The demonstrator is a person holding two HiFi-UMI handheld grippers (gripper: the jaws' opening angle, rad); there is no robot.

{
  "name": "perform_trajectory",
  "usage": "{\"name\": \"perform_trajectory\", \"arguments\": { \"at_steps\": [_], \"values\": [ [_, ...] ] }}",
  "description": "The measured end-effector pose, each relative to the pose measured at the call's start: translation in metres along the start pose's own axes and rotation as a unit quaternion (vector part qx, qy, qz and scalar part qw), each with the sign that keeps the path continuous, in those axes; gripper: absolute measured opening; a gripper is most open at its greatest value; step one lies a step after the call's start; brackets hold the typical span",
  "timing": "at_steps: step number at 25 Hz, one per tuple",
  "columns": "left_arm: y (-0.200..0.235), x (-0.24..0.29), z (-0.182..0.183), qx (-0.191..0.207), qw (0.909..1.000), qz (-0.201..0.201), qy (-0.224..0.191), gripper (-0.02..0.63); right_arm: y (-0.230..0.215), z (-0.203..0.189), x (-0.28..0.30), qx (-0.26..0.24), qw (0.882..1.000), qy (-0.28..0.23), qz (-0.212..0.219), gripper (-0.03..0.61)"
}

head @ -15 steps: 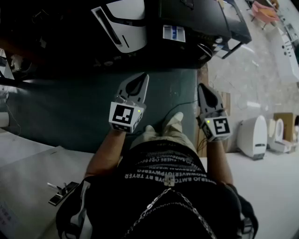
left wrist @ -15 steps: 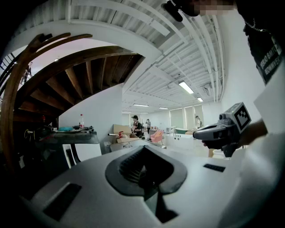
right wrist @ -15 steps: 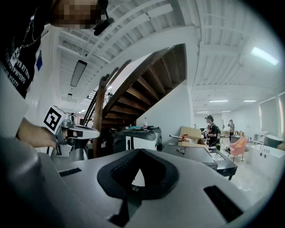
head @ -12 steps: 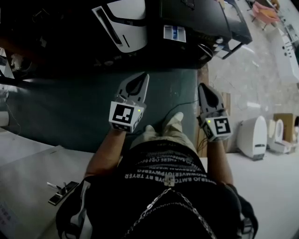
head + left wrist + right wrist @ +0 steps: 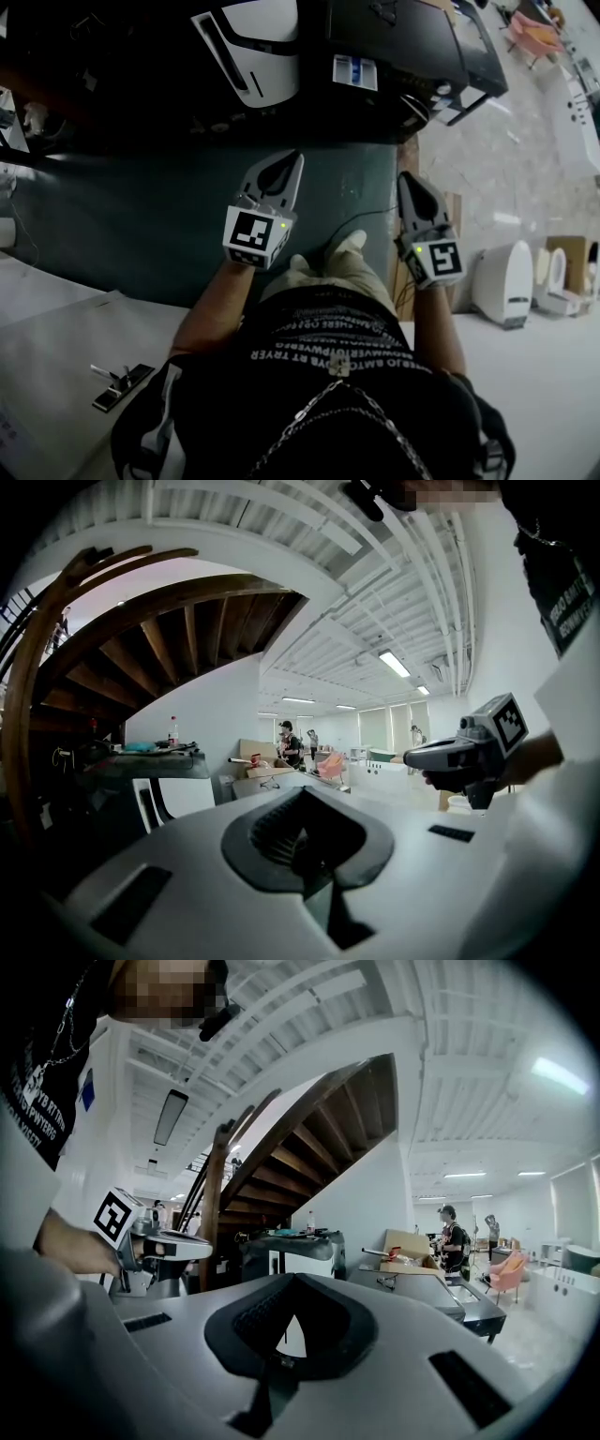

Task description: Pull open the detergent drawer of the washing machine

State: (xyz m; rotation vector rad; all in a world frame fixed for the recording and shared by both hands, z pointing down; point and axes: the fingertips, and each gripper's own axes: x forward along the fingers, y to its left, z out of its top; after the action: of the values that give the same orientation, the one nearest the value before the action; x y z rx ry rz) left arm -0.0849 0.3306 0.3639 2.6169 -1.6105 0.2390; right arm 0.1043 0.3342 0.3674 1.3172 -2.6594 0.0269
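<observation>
A person stands well short of what looks to be the white washing machine [image 5: 251, 49], with the left tongs [image 5: 291, 164] and right tongs [image 5: 409, 180] both pressed together, holding nothing and aimed roughly toward it. The detergent drawer cannot be picked out on the washing machine from here; it presumably sits somewhere on that white front. The likeliest trouble is arriving with the tongs closed: they would butt the drawer face or skid off instead of catching its lip. A thin cable [image 5: 370, 214] on the floor, between the person's feet and the washing machine, could snag a step forward.
</observation>
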Motion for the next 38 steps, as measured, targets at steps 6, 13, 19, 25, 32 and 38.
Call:
{"name": "perform_trajectory", "arguments": {
  "at_steps": [6, 13, 19, 25, 32, 38],
  "values": [
    [0.005, 0.025, 0.001, 0.013, 0.9999, -0.003, 0.008, 0.003, -0.016, 0.002, 0.012, -0.008, 1.000, -0.009, 0.002, -0.008],
    [0.017, 0.069, -0.003, 0.013, 0.9993, 0.008, 0.034, 0.003, -0.057, 0.002, 0.040, -0.006, 1.000, 0.005, 0.009, -0.008],
    [0.018, 0.114, 0.004, 0.009, 0.9993, 0.004, 0.037, 0.003, -0.090, 0.008, 0.069, 0.001, 1.000, -0.007, 0.022, -0.008],
    [0.022, 0.150, 0.016, 0.019, 0.9989, 0.016, 0.039, 0.003, -0.123, 0.014, 0.090, 0.000, 0.999, -0.012, 0.036, -0.008],
    [0.025, 0.183, 0.028, 0.021, 0.9982, 0.035, 0.043, 0.003, -0.151, 0.019, 0.113, 0.000, 0.998, -0.013, 0.063, -0.008],
    [0.021, 0.212, 0.035, 0.025, 0.9976, 0.049, 0.042, 0.003, -0.175, 0.028, 0.124, 0.011, 0.996, -0.029, 0.085, -0.008]
  ]
}}
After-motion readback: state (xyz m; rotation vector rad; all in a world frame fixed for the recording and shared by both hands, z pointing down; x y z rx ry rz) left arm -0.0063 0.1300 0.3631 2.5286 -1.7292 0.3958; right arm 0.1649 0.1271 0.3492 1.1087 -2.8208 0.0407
